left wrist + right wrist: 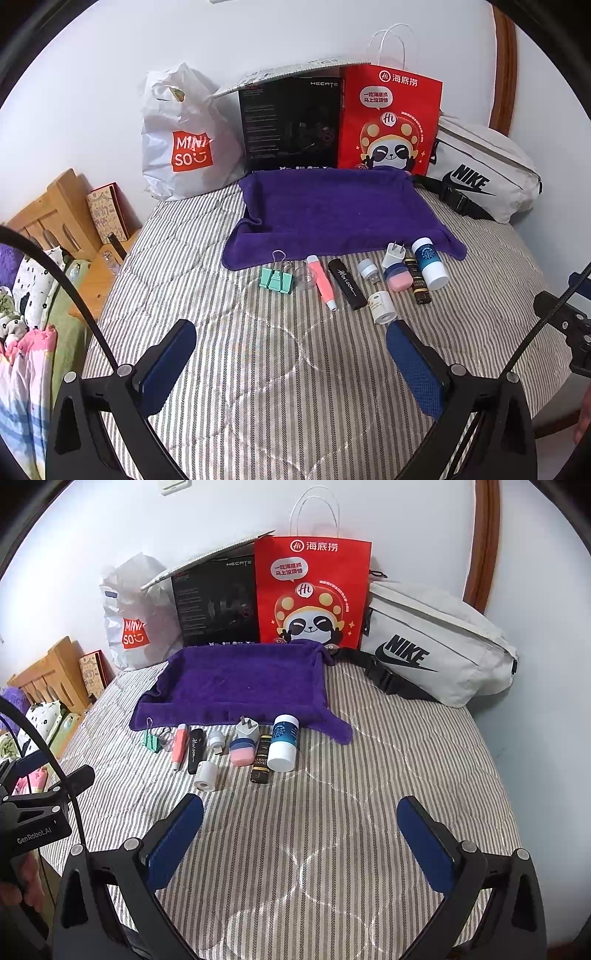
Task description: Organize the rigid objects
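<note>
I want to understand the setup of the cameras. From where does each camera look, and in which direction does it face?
Left wrist: sits on the left claw, above the striped bed, facing the purple towel and wall; own open fingers show, plus the other claw at right.
Right wrist: sits on the right claw, further right, facing the same way; own open fingers show, plus the other claw at left.
Shared: towel, the row of small items, red bag, Nike bag.

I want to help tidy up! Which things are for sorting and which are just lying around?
For sorting:
green binder clip
pink pen
black Horizon stick
white plug
blue-and-white bottle
purple towel

Just lying around:
Miniso bag
red panda bag
Nike pouch
black box
</note>
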`<state>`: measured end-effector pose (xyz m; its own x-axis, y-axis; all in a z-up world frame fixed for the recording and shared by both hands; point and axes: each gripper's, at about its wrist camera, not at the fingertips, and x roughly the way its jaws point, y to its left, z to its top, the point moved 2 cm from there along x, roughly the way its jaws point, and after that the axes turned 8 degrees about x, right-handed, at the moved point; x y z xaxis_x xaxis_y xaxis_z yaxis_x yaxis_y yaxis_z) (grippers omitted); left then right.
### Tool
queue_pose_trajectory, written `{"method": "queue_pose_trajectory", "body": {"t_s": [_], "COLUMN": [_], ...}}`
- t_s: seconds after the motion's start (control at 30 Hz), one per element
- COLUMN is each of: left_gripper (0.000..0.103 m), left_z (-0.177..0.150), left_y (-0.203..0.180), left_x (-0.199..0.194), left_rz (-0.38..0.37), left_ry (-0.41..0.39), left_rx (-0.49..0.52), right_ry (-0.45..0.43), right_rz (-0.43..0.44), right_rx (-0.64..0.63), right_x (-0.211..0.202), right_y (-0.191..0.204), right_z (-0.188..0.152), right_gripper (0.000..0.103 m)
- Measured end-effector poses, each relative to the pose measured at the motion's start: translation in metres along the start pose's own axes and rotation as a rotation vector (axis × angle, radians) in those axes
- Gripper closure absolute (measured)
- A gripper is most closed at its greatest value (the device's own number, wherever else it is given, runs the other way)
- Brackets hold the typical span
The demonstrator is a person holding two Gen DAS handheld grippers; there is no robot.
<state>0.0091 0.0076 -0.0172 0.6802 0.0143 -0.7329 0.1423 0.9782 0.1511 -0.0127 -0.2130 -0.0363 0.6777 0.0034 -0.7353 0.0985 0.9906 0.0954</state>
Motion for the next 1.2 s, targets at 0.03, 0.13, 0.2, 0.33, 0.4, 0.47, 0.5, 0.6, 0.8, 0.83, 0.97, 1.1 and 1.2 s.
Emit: {"method": "queue_pose_trajectory", "body": {"t_s": [0.03, 0.13, 0.2, 0.33, 0.4, 0.47, 0.5, 0.6, 0.8, 0.83, 0.97, 1.1, 1.2], "left_gripper": [0.0, 0.0, 0.0, 0.0, 0.0, 0.0, 0.0, 0.0, 0.0, 0.0, 0.0, 0.0, 0.0], "left_z": [-0.0003, -0.0015, -0.0018, -0.0023, -0.0026, -0.0031, -0.0026, -0.0029, -0.0022, -0.0018, -0.0005, 0.0, 0.0005], "left_y": [0.0001, 0.0006, 0.001, 0.0017, 0.002, 0.0018, 0.0013, 0.0002, -0.0007, -0.0011, -0.0016, -0.0021, -0.0023], "left_x": [0.0, 0.0003, 0.0004, 0.0008, 0.0013, 0.0013, 0.0012, 0.0015, 0.0016, 0.0016, 0.0013, 0.001, 0.0006], "left_rz": [0.0, 0.0, 0.0, 0.0, 0.0, 0.0, 0.001, 0.002, 0.002, 0.003, 0.003, 0.005, 0.004], "left_ry": [-0.002, -0.002, -0.001, -0.001, 0.0, 0.0, 0.001, 0.002, 0.003, 0.003, 0.002, 0.004, 0.004], "left_rx": [0.001, 0.003, 0.003, 0.005, 0.007, 0.007, 0.006, 0.01, 0.011, 0.011, 0.012, 0.013, 0.014], "right_ry": [0.0, -0.001, -0.002, -0.001, -0.001, -0.003, -0.003, -0.004, -0.006, -0.004, -0.004, -0.006, -0.006], "right_rz": [-0.002, -0.002, -0.004, -0.006, -0.008, -0.009, -0.007, -0.007, -0.008, -0.008, -0.008, -0.008, -0.009], "right_rx": [0.0, 0.0, 0.001, 0.003, 0.003, 0.004, 0.005, 0.005, 0.004, 0.004, 0.004, 0.003, 0.004], "right_x": [0.0, -0.0011, -0.0015, -0.002, -0.0024, -0.0023, -0.0024, -0.0025, -0.003, -0.0029, -0.0035, -0.0036, -0.0035], "right_y": [0.0001, 0.0002, 0.0007, -0.0003, -0.0007, -0.0016, -0.0026, -0.0038, -0.0045, -0.0045, -0.0052, -0.006, -0.0054], "right_z": [0.0, -0.0001, 0.0001, 0.0017, 0.0019, 0.0023, 0.0024, 0.0029, 0.0034, 0.0036, 0.0047, 0.006, 0.0051], "right_gripper": [0.0, 0.0, 0.0, 0.0, 0.0, 0.0, 0.0, 0.0, 0.0, 0.0, 0.0, 0.0, 0.0]}}
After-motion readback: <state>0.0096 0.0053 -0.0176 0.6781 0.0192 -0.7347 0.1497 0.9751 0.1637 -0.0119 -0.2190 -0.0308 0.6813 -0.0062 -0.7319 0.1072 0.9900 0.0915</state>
